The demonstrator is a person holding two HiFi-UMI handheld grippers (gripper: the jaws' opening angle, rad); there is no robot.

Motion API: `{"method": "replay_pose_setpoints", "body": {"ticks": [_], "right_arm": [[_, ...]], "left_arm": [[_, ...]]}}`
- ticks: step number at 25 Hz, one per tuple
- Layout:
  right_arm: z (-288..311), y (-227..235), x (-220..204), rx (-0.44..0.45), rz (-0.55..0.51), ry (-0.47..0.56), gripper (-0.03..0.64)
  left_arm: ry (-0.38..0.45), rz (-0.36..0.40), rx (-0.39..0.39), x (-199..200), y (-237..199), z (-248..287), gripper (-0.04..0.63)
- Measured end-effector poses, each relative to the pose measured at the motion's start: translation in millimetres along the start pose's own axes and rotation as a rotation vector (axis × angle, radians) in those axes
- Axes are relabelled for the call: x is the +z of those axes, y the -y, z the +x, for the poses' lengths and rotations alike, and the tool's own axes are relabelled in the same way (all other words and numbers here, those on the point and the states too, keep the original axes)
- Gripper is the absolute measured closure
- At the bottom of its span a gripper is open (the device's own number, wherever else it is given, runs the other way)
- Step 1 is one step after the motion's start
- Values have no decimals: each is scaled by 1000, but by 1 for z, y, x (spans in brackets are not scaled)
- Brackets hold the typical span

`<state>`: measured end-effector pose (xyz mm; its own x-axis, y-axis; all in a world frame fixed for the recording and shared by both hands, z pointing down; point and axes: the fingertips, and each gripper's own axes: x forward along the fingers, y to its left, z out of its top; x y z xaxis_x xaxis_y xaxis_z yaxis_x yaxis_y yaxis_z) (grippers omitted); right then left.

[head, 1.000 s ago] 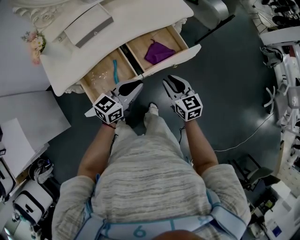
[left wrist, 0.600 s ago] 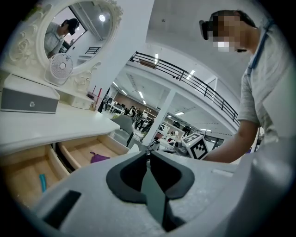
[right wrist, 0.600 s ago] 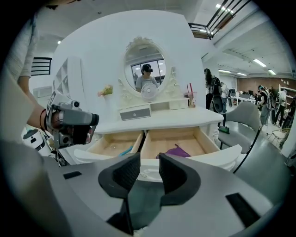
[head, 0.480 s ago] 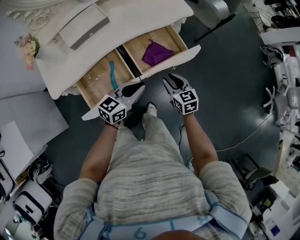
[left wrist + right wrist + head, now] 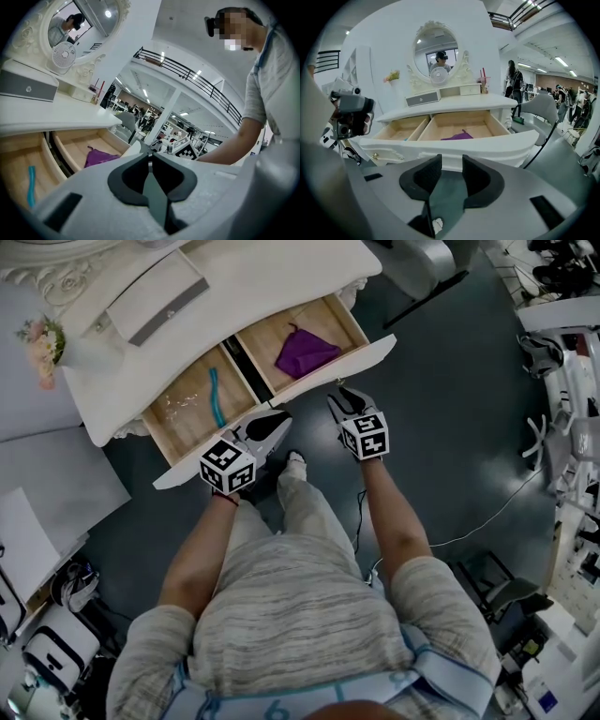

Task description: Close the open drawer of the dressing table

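Note:
The white dressing table point(image 5: 281, 277) has its wide drawer point(image 5: 281, 381) pulled out, with a purple cloth point(image 5: 307, 352) in the right compartment and a teal item point(image 5: 216, 395) in the left. My left gripper point(image 5: 279, 418) is shut and empty, its tip close under the drawer's white front panel; whether it touches I cannot tell. My right gripper point(image 5: 345, 393) sits just before the same panel point(image 5: 450, 147), a little apart from it. Its jaws have just been opening and stand open point(image 5: 451, 159) with nothing between them. The left gripper view shows shut tips point(image 5: 150, 157) and the cloth point(image 5: 101, 157).
On the tabletop stand an oval mirror point(image 5: 436, 49), a small fan point(image 5: 438, 75), a little drawer box point(image 5: 155, 301) and flowers point(image 5: 39, 338). The person's foot point(image 5: 294, 463) is on the dark floor below the drawer. A cable point(image 5: 497, 512) and equipment lie at the right.
Both grippers have moved down and closer to the drawer's front panel. The right gripper's jaws have spread wider. The drawer has not moved.

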<state>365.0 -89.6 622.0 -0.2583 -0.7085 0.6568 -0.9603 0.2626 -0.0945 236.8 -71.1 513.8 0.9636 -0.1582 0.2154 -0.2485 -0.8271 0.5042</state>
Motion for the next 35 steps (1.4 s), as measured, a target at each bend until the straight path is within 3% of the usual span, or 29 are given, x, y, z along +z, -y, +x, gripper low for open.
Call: {"method": "replay_pose_setpoints", "body": {"ticks": [13,24,35], "right_arm": [[39,40,-40,-64,-14,-151,507],[48,49,-39,-111,-48,-170,509],[71,51,-18,-99,-53,-168,512]], "left_arm": [[-17,-13,18,-10,-7,0,558],[7,-30,25,-5,-13,-4,560],[44,-39,48,6,-22,-16,558]]}}
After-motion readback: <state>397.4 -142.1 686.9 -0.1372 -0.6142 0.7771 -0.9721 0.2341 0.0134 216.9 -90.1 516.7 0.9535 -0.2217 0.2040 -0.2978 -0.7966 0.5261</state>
